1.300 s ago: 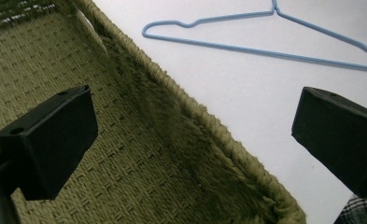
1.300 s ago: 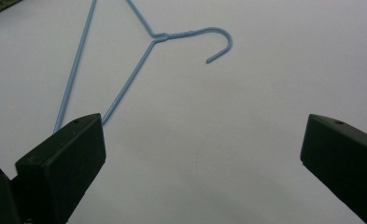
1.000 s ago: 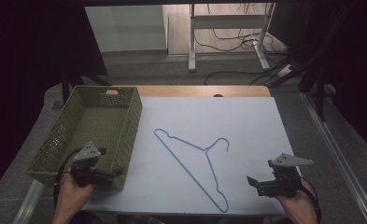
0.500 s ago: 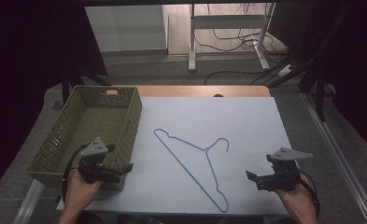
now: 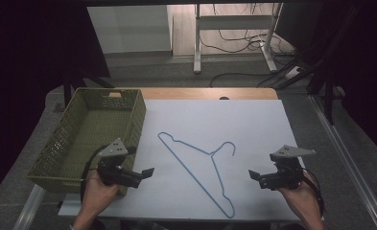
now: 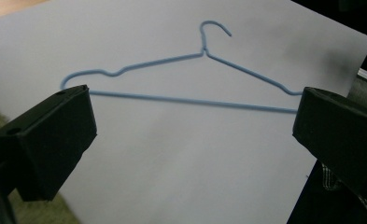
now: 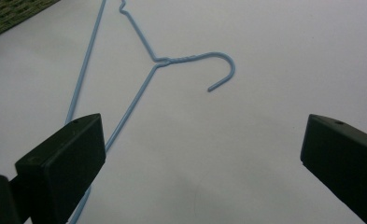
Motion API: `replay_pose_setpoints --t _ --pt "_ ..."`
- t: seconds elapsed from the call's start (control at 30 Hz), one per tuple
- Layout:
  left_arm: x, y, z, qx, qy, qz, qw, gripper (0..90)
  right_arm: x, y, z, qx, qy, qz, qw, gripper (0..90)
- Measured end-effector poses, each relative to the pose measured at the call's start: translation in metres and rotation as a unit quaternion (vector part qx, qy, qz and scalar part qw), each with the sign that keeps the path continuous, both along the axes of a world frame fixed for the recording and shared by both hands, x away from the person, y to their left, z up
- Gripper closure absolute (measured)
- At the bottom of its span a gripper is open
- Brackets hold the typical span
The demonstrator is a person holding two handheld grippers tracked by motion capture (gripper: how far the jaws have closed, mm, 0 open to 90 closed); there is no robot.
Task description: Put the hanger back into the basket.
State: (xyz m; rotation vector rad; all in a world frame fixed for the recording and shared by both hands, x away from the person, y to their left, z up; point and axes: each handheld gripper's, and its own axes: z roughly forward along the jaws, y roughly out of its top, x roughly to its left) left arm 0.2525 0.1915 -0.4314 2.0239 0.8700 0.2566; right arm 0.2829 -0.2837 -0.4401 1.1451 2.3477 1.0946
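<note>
A blue wire hanger (image 5: 210, 154) lies flat on the white sheet (image 5: 253, 124), its hook toward the right. My left gripper (image 5: 147, 173) hovers open just off the basket's near right corner, left of the hanger's long bar. My right gripper (image 5: 253, 175) stands open to the right of the hanger's lower end. In the left gripper view the jaws of the left gripper (image 6: 193, 126) are wide apart, with the whole hanger (image 6: 204, 51) ahead. In the right gripper view the right gripper (image 7: 202, 140) is spread too, and the hanger's hook and neck (image 7: 165, 60) lie beyond it.
A green woven basket (image 5: 139, 115) stands at the table's left, and its corner shows in the right gripper view (image 7: 13, 14). A wooden table edge (image 5: 200, 93) runs behind the sheet. Beyond are floor cables and a desk frame (image 5: 234, 28).
My left gripper has moved right, from over the basket's near edge toward the hanger. My right gripper has shifted slightly left. The hanger has not moved.
</note>
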Motion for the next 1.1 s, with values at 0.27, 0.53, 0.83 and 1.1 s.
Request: replay_pose_setpoints --t 0.27,0.53,0.83,1.1 --pt "0.014 -0.030 -0.005 0.013 0.001 -0.031 0.9994 0.0 0.012 0.008 0.000 -0.010 0.006 -0.003 0.9999 0.0" --pt "0.036 -0.056 -0.016 0.023 0.016 -0.057 0.9980 0.2 0.031 0.021 0.003 -0.018 0.005 0.004 0.9998 0.0" --pt "0.057 -0.071 -0.024 0.037 0.015 -0.063 0.9972 0.2 0.059 0.034 0.002 -0.022 0.005 -0.004 0.9997 0.0" --pt "0.073 -0.095 -0.037 0.048 0.019 -0.077 0.9957 0.2 0.087 0.043 -0.005 -0.037 0.027 -0.013 0.9989 0.0"
